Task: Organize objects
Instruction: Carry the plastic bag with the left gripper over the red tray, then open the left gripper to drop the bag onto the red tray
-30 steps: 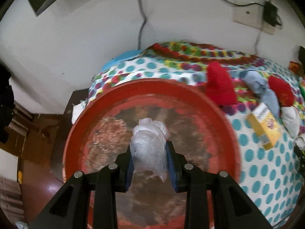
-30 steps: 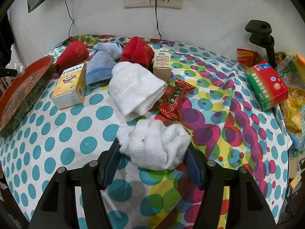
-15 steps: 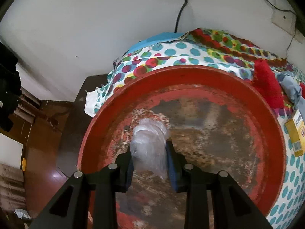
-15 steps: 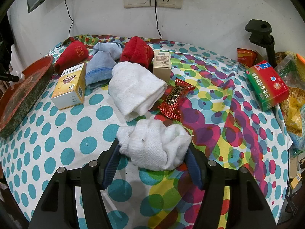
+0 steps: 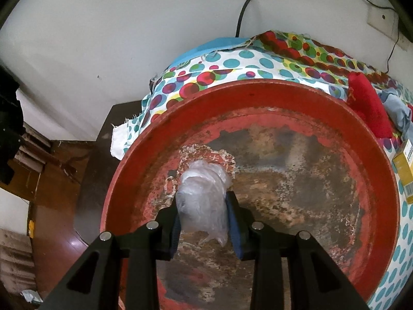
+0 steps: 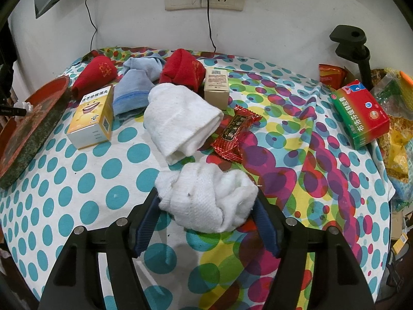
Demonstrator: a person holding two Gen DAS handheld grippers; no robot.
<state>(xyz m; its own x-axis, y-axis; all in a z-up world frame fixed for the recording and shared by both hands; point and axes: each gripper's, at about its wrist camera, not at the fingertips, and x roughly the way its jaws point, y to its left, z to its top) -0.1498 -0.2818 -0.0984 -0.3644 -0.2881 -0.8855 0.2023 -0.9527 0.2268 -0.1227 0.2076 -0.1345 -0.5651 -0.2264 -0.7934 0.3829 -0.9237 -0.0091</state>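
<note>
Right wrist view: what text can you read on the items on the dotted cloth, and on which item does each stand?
"布洛芬缓释胶囊": on the green and red cardboard box.
Yellow cardboard box: Chinese heading, too blurred to read with certainty.
Beige cardboard box: QR code and fine print, too small.
Red foil wrapper: gold characters, blurred.
Red fabric sock: gold embroidery, unreadable.
</note>
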